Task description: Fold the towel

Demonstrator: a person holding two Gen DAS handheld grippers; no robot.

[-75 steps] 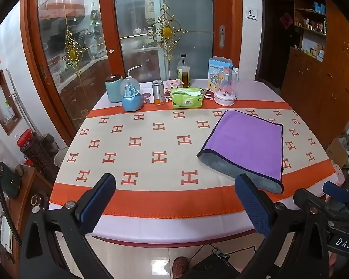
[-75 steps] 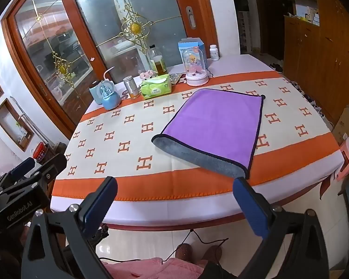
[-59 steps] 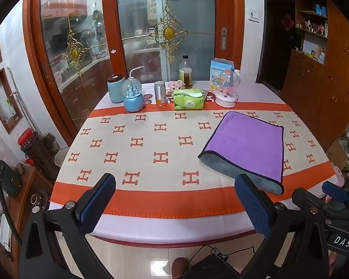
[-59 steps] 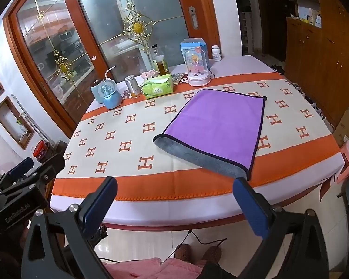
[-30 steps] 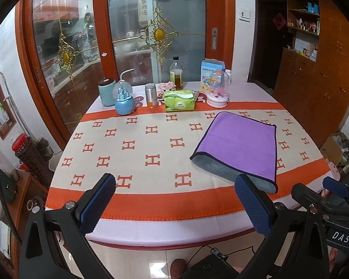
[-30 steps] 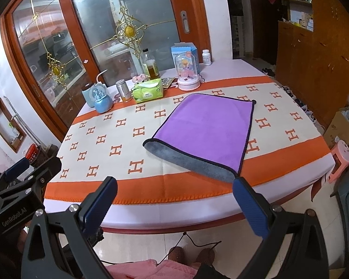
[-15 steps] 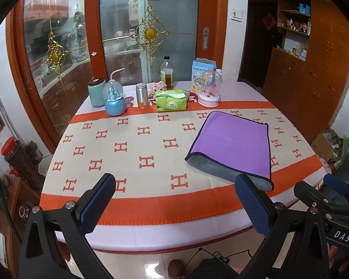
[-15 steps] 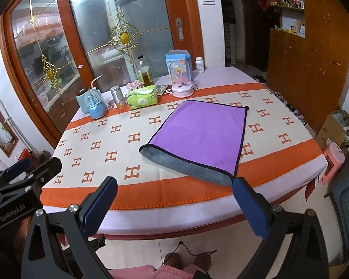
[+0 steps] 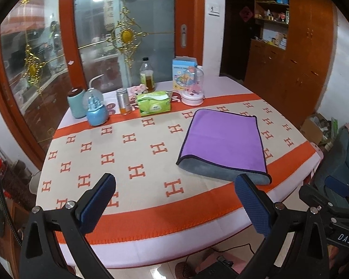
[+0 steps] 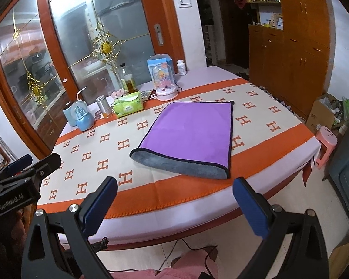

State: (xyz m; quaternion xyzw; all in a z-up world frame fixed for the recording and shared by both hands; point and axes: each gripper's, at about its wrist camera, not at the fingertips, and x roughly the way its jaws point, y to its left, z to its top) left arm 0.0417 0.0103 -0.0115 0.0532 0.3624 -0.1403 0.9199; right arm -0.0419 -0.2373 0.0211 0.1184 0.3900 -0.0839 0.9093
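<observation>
A: What lies ahead of the right tool [image 10: 174, 202]?

B: Its blue pads stand wide apart, hanging off the bench's [image 10: 197, 211] near edge, touching nothing.

A: And the towel [image 10: 193, 132]?

B: Flat on the bench, purple side up, grey underside showing along the near fold (a thin dark trim edges it).

A: Anything else?

B: The left tool [image 10: 18, 162] pokes in at the left. A green tissue pack [image 10: 128, 107] sits at the far side.
</observation>
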